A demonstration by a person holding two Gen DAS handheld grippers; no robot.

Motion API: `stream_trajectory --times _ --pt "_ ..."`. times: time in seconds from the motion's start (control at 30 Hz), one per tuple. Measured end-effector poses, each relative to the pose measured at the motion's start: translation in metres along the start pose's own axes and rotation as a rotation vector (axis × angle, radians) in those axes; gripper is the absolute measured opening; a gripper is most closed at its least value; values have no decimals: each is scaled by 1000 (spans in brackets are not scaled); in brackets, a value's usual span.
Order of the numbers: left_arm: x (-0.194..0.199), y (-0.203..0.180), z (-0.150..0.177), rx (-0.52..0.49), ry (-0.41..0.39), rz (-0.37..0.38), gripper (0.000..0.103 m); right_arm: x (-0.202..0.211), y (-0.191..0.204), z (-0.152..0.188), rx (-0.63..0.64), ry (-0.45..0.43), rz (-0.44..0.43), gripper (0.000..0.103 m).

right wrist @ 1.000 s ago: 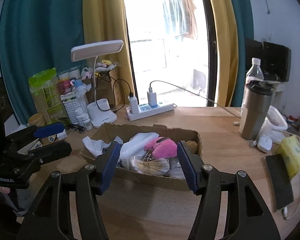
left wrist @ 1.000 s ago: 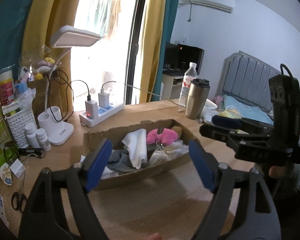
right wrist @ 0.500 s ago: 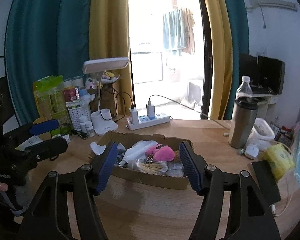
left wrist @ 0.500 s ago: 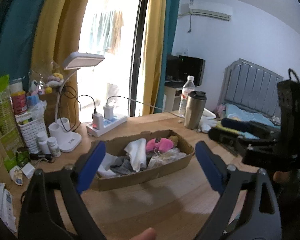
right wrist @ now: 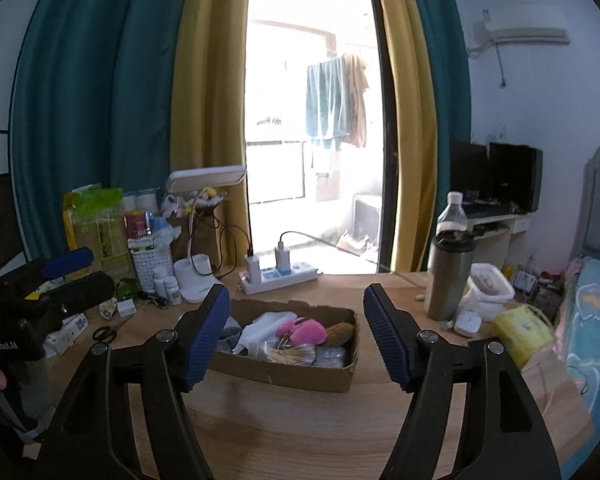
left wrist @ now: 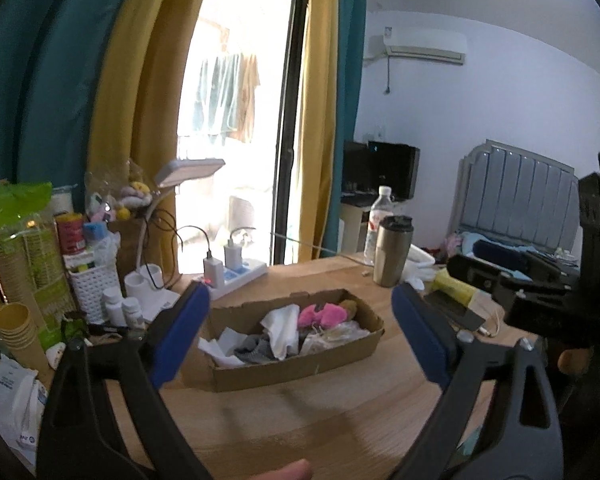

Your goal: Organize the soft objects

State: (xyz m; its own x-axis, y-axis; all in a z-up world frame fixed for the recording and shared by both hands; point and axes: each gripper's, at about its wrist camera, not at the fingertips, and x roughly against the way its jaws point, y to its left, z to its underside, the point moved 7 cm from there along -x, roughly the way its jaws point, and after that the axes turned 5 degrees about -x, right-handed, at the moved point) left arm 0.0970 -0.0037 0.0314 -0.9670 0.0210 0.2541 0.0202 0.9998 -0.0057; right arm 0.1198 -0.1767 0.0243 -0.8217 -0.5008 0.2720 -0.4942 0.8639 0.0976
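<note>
A shallow cardboard box [left wrist: 300, 368] [right wrist: 288, 374] lies on the wooden desk. It holds a pink plush [left wrist: 324, 314] [right wrist: 306, 330], a white cloth [left wrist: 282, 330] [right wrist: 264, 326], a grey cloth [left wrist: 254, 348] and a clear bag of small things [right wrist: 290, 354]. My left gripper [left wrist: 299, 296] hangs above and short of the box, wide open and empty. My right gripper [right wrist: 297, 292] is likewise back from the box, its jaws opening with nothing between them. Each gripper shows at the edge of the other's view: right gripper [left wrist: 500, 276], left gripper [right wrist: 60, 276].
Behind the box stand a power strip [right wrist: 278, 278], a white desk lamp [right wrist: 206, 176] and pill bottles [right wrist: 168, 290]. A steel tumbler [right wrist: 448, 276], water bottle [right wrist: 452, 212] and yellow packet [right wrist: 524, 330] are to the right; scissors [right wrist: 110, 330] and a white basket [left wrist: 94, 288] to the left.
Both grippers have drawn back and up from the box, which now looks smaller and farther off. The jaws of both stand wider than before.
</note>
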Motion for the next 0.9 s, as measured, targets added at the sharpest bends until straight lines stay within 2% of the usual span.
stream_trajectory --times 0.17,0.4,0.9 --pt "12 -4 -6 -9 -24 -14 95 19 1 -4 14 -31 39 74" --pt "30 -8 -13 -6 -55 -36 95 40 2 -2 14 -49 46 78" --pt "35 -14 -12 -8 -65 -28 96 49 3 -4 17 -53 44 79"
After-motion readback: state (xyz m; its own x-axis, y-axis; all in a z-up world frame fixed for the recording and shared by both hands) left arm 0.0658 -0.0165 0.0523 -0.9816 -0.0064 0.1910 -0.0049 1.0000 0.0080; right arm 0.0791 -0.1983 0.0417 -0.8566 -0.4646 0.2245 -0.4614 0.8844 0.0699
